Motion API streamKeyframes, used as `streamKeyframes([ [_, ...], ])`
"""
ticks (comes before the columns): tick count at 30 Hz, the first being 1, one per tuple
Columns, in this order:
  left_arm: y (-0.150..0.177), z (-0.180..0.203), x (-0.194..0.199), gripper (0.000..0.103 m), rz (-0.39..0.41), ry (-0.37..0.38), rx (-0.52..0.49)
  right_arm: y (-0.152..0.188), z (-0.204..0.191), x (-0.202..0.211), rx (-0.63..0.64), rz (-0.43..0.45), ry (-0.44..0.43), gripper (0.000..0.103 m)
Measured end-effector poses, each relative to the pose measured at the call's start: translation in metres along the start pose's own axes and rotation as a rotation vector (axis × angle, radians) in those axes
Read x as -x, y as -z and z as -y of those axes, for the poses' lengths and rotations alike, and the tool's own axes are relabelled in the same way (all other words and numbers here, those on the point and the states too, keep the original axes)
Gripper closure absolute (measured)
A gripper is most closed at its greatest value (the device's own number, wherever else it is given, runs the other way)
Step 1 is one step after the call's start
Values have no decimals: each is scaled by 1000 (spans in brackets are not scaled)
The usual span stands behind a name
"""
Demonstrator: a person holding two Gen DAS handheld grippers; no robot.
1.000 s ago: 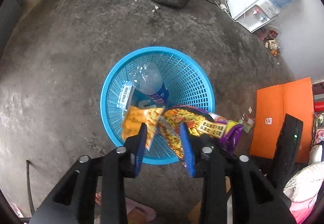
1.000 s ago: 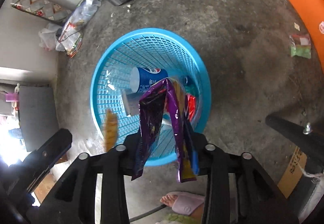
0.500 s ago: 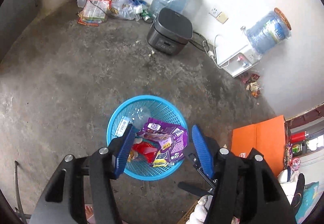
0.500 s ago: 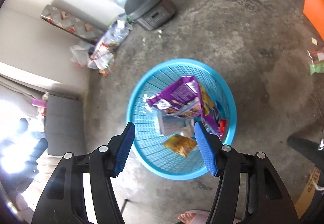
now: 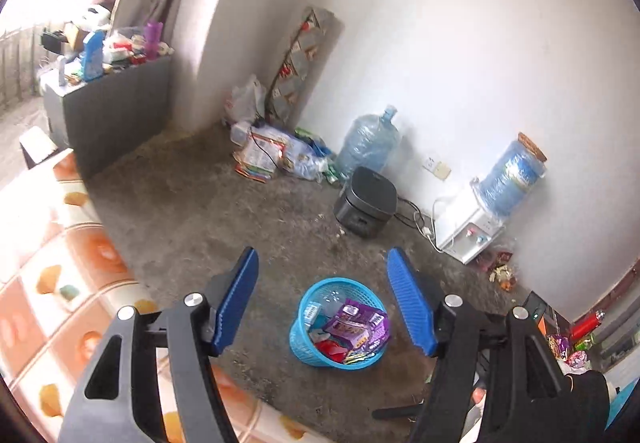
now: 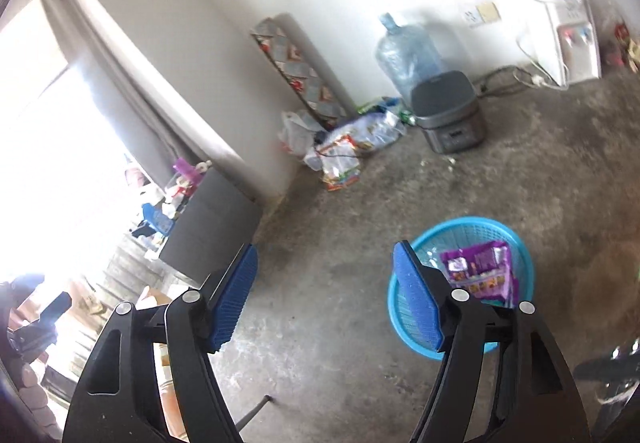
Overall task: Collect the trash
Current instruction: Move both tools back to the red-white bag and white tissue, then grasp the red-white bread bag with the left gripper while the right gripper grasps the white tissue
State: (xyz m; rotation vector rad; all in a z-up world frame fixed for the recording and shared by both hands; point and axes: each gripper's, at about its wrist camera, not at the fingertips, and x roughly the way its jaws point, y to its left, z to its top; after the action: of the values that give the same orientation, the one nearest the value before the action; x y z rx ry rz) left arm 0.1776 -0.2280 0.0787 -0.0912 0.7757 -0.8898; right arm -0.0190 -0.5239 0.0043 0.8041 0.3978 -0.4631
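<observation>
Both hand-held grippers, left (image 5: 322,299) and right (image 6: 325,297), hold nothing, jaws spreading apart. The wrappers (image 5: 356,329) lie in the blue basket (image 5: 304,347), below and ahead of them (nearly full). More litter by the wall (image 5: 498,271) looks uncollected.

a round blue mesh basket (image 5: 304,343) stands upright on the floor, lower centre of the left view, with a purple snack wrapper (image 5: 356,327) lying on top.

Wrappers (image 5: 354,327) in basket (image 5: 298,339) on floor, cooker (image 5: 366,207) behind, perhaps beside jug (image 5: 366,141)
</observation>
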Motion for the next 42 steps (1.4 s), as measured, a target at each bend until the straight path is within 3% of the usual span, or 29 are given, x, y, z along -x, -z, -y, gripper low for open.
streamKeyframes([
  [5, 21, -50, 127, 33, 153, -144, 51, 5, -63, 17, 152, -43, -203, 33],
  [10, 67, -115, 262, 30, 318, -433, 148, 36, -127, 18, 293, -171, -412, 33],
  [13, 103, -157, 328, 30, 360, -576, 262, 62, -165, 10, 330, -280, -541, 33],
  [15, 132, -186, 360, 30, 374, -615, 381, 83, -194, 0, 362, -367, -619, 33],
  [20, 191, -245, 388, 30, 362, -622, 595, 139, -267, -18, 432, -605, -773, 33],
  [23, 215, -272, 377, 30, 331, -565, 683, 176, -304, -29, 452, -766, -816, 33],
  [27, 238, -315, 346, 30, 283, -445, 810, 227, -342, -43, 482, -954, -833, 33],
  [31, 254, -351, 316, 32, 238, -353, 902, 276, -367, -60, 494, -1123, -795, 35],
  [36, 252, -348, 292, 35, 218, -265, 850, 315, -373, -80, 452, -1254, -764, 50],
  [40, 245, -331, 270, 38, 173, -219, 791, 312, -355, -90, 395, -1295, -753, 68],
  [42, 242, -325, 257, 38, 152, -192, 771, 295, -339, -90, 382, -1291, -746, 75],
])
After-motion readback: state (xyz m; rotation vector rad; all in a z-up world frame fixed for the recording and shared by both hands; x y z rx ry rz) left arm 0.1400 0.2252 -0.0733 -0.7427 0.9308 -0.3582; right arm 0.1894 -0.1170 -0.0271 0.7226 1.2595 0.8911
